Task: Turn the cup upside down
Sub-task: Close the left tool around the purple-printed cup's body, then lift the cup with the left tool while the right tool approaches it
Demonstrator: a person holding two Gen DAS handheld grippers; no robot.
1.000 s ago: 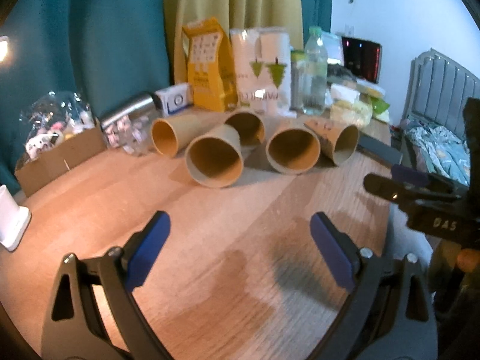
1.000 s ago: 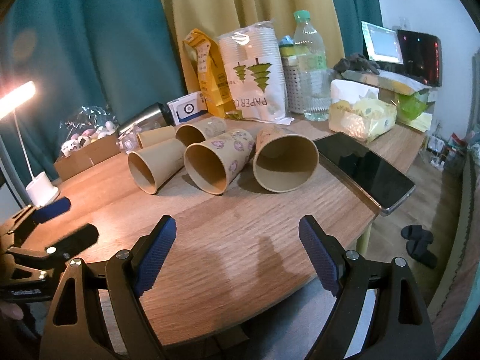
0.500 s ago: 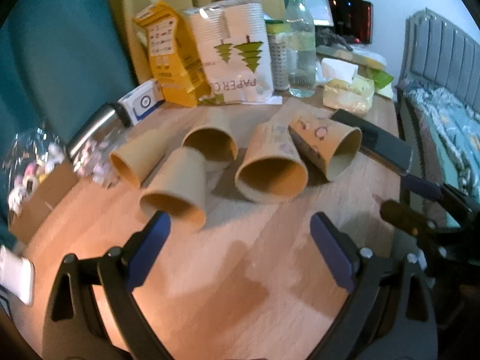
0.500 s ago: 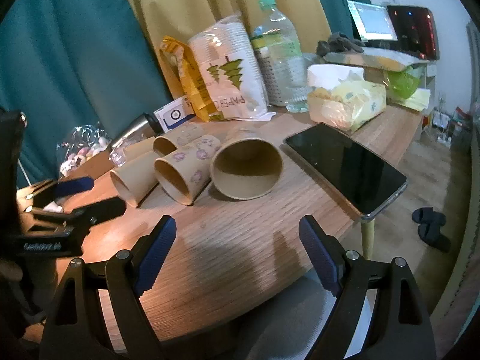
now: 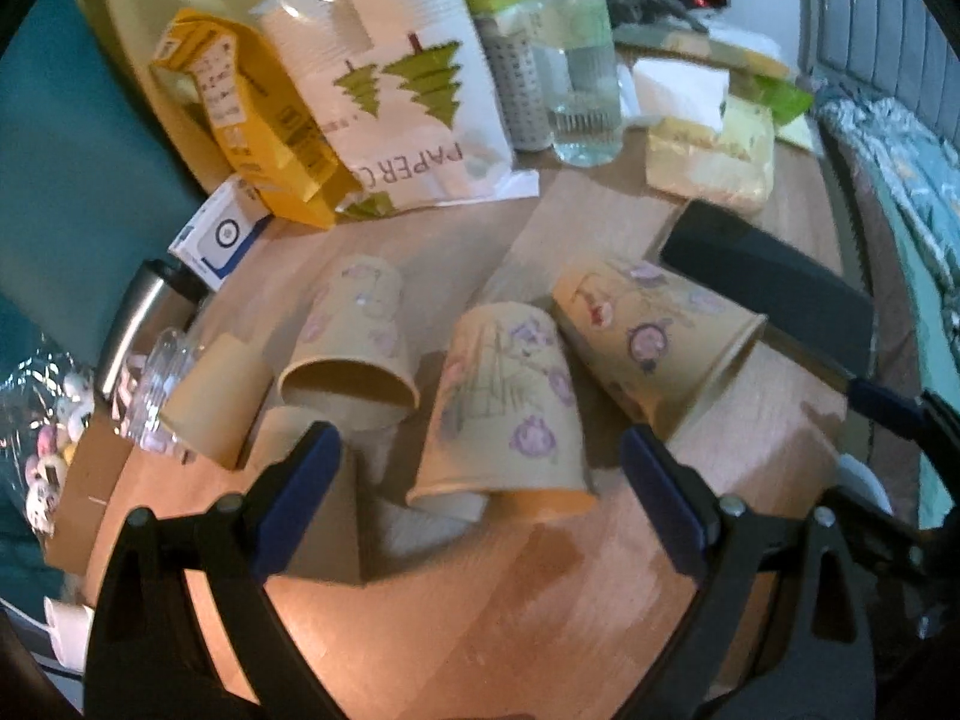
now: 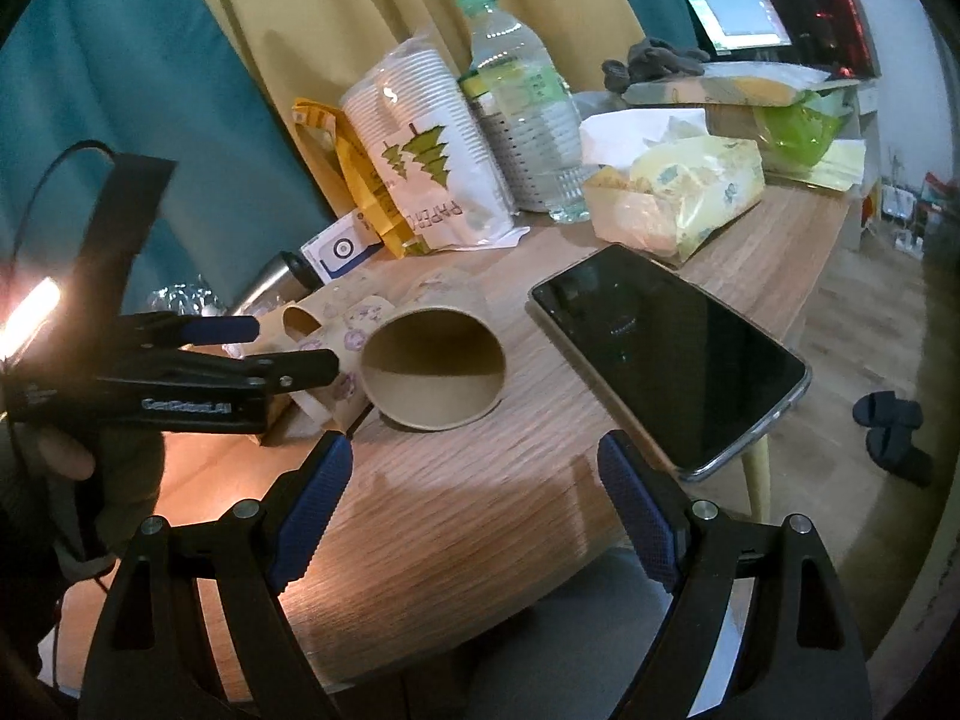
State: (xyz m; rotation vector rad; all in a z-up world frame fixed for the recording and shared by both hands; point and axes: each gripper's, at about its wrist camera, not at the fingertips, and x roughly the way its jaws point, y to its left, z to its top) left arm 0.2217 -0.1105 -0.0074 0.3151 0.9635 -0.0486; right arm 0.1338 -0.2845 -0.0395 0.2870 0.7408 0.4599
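Several paper cups [image 5: 503,414] lay on their sides on the wooden surface [image 5: 540,612], mouths toward the edge, easy to reach. Left hand-held gripper [image 5: 480,498] hovered just above, wide open and empty; right hand-held gripper [image 6: 474,504] likewise wide, holding nothing.

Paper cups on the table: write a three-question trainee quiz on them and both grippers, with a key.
1. True or false: the paper cups stand upright on the wooden table.
2. Which gripper is lined up on the middle paper cup: (a) left gripper, (b) right gripper?
3. Fill in: the dark flat thing beside the cups is a ___.

Key
1. False; they lie on their sides.
2. (a); its open jaws frame that cup without touching it, while the right gripper, also open, is held back over the table edge.
3. Tablet.
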